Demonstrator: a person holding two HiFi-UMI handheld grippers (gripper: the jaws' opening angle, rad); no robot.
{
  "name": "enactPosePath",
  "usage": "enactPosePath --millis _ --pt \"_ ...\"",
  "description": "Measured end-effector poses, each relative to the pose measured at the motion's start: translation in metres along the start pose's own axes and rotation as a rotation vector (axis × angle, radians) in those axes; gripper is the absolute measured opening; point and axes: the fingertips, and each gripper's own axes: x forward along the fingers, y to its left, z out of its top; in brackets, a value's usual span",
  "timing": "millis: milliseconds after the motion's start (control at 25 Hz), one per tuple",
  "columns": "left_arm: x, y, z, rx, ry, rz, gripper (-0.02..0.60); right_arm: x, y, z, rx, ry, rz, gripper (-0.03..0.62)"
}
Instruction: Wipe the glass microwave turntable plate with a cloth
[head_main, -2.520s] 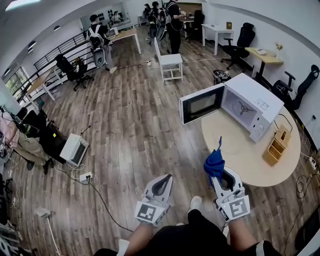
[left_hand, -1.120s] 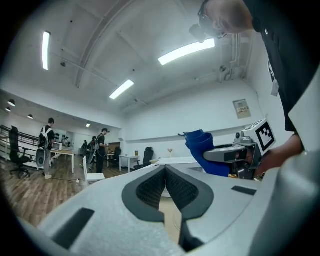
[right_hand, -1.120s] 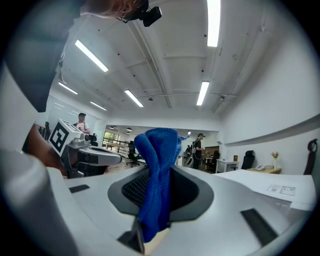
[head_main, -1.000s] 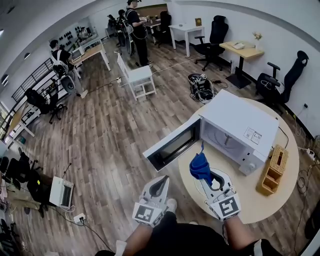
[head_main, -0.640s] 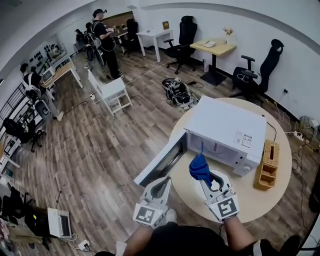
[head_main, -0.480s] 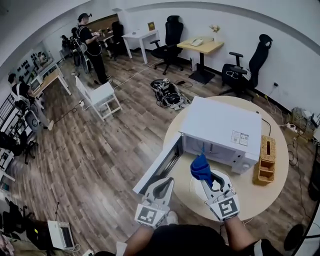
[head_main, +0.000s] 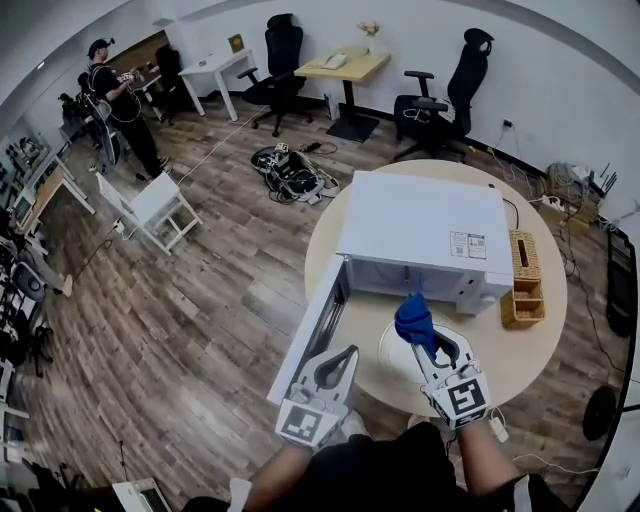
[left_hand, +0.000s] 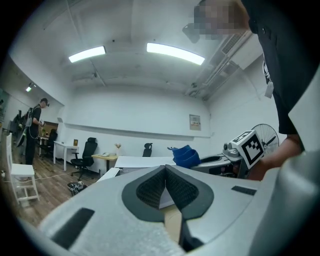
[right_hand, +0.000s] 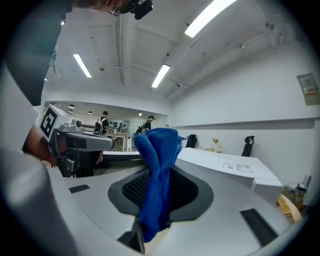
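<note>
The left tongs (head_main: 345, 354) hover low over the wooden floor (head_main: 200, 300), just off the near edge of the round worktop (head_main: 545, 335). In the left gripper view their jaws are pressed together with nothing between them.

Just to the right, the right tongs (head_main: 424, 338) are clamped on a blue cloth (head_main: 413, 318). The cloth is bunched between the jaws and sticks up past their tips.

Under the right tongs the glass plate (head_main: 392, 350) lies flat on the worktop, in front of the microwave (head_main: 415, 225). I cannot tell whether the cloth touches it.

The microwave stands in the middle of the worktop. Its door (head_main: 307, 335) is swung wide open to the left and reaches out past the worktop's edge. A wicker box (head_main: 522, 282) sits just beside the microwave on the right.

Farther off, a tangle of cables (head_main: 290, 170) lies on the floor. A white stool (head_main: 155, 205) stands at the left. Desks and black office chairs (head_main: 440, 85) line the far wall, and a person (head_main: 125, 105) stands at the upper left.
</note>
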Motion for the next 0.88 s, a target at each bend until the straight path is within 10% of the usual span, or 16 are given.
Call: enactPosePath --millis 880 --pt "0.028 0.002 -0.074 -0.124 0.128 0.054 0.006 0.053 0.022 -0.206 0.003 0.519 0.243 0.092"
